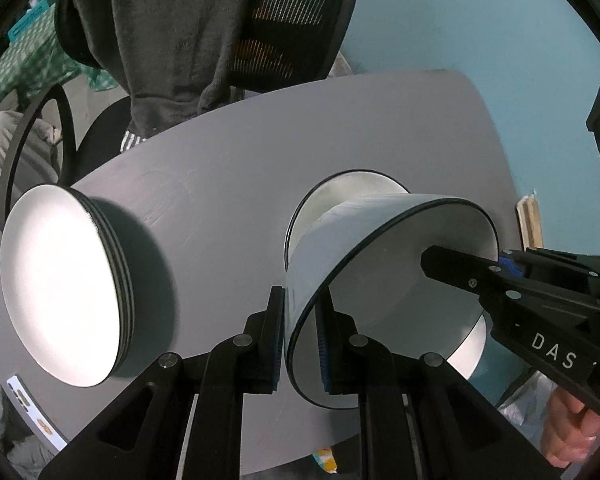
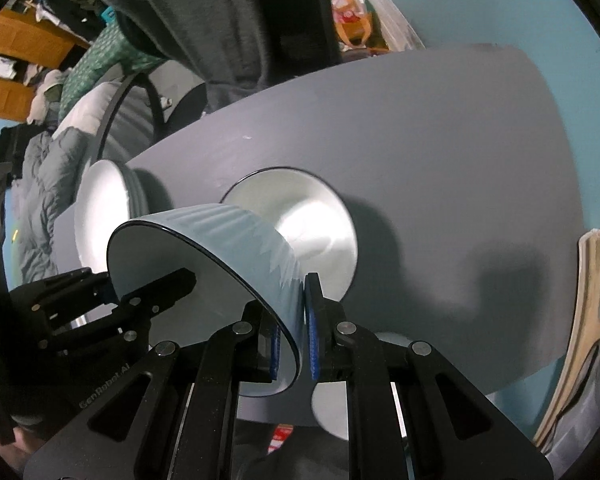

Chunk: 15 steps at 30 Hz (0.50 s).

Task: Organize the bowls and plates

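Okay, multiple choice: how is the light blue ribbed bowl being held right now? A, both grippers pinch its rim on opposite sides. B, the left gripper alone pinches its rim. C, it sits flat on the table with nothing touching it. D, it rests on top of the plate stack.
A: the left gripper and the right gripper each clamp the rim of the light blue ribbed bowl, which hangs tilted above the grey table, apart from the plate stack.

black linkage grippers [image 1: 300, 336] – blue pads [image 2: 311, 332], silver rivets.

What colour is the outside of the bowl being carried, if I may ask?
Pale blue, ribbed bowl; clearest in the right wrist view.
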{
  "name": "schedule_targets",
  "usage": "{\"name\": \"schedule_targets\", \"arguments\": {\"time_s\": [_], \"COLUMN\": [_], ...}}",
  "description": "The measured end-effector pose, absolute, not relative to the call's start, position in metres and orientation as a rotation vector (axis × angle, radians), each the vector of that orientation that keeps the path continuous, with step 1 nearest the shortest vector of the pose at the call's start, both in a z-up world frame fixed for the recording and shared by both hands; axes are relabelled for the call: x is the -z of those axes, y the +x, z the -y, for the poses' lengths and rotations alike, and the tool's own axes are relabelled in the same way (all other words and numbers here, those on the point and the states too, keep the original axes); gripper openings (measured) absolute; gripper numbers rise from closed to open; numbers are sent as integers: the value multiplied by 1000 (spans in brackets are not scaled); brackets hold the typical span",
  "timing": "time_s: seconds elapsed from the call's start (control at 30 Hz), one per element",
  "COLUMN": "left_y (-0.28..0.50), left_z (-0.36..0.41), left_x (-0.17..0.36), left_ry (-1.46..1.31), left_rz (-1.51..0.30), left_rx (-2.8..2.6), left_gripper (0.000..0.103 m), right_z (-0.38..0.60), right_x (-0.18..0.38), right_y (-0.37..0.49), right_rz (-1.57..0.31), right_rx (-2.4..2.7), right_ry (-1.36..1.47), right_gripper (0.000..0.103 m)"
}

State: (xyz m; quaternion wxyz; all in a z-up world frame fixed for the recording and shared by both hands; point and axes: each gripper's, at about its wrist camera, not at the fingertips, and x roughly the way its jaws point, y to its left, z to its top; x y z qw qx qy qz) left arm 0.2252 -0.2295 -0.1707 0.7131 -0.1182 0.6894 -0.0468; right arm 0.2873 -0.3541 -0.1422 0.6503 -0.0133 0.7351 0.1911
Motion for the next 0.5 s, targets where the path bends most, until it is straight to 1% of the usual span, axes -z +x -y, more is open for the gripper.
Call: {"name": "schedule_targets", "arguments": {"time_s": [0.23, 0.5], "left_y": [238, 248], "left_z": [238, 238], "left_x": [184, 187], "left_ry": [-228, -189], "left_rz": [-1557, -1542], "left_rx": [95, 92], "left_gripper": [14, 14], "right_z": [365, 366], "right_x": [155, 163], "right_y": [305, 309], "right_rz": [-1706, -1732], "right_rx": [-430, -429], "right_ry": [-49, -80], "right_gripper": [12, 12]}}
